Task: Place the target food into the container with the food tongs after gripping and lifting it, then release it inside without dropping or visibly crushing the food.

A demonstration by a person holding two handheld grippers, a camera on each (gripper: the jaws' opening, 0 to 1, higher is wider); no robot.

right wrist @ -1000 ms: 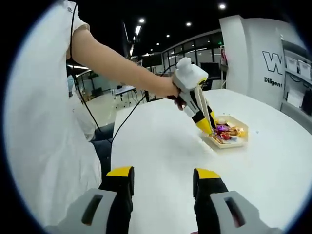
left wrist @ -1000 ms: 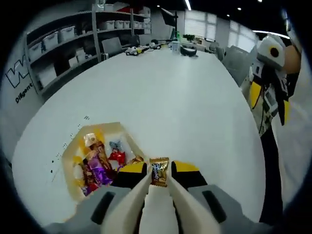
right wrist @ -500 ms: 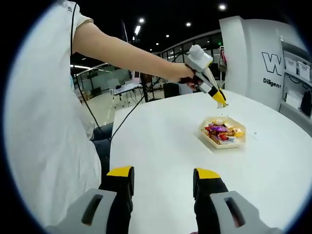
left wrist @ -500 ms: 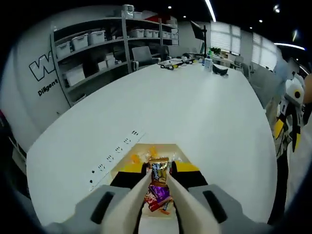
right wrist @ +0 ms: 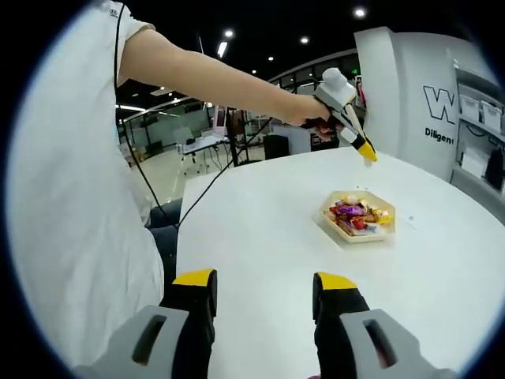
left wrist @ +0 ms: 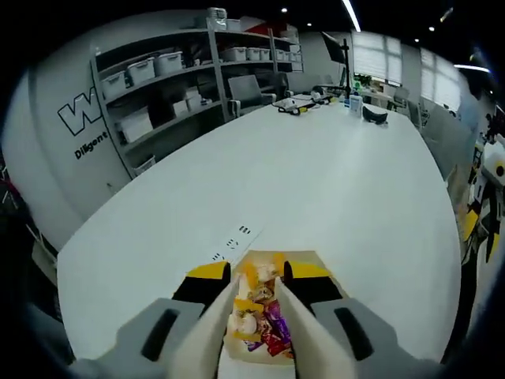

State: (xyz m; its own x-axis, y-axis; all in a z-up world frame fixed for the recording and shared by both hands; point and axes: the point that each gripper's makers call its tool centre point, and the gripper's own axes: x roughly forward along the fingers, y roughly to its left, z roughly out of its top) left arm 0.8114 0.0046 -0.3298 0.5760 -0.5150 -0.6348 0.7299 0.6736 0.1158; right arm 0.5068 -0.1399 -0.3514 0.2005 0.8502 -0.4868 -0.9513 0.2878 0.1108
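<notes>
Left gripper (left wrist: 256,276): jaws narrow, nothing visibly between them, high over the candy tray (left wrist: 325,264). Wrapped candies (left wrist: 264,320) are light, crinkly and slippery, so pinch mid-body, gently. Right gripper (right wrist: 264,288), 6 o'clock: jaws wide, empty, above the bench (right wrist: 260,229).

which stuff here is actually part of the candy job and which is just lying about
Part of the job:
tray of wrapped candies
left gripper with its tongs, raised above the tray
right gripper, open, idle over the white table

Just lying about:
shelves with storage bins
items at the table's far end
</notes>
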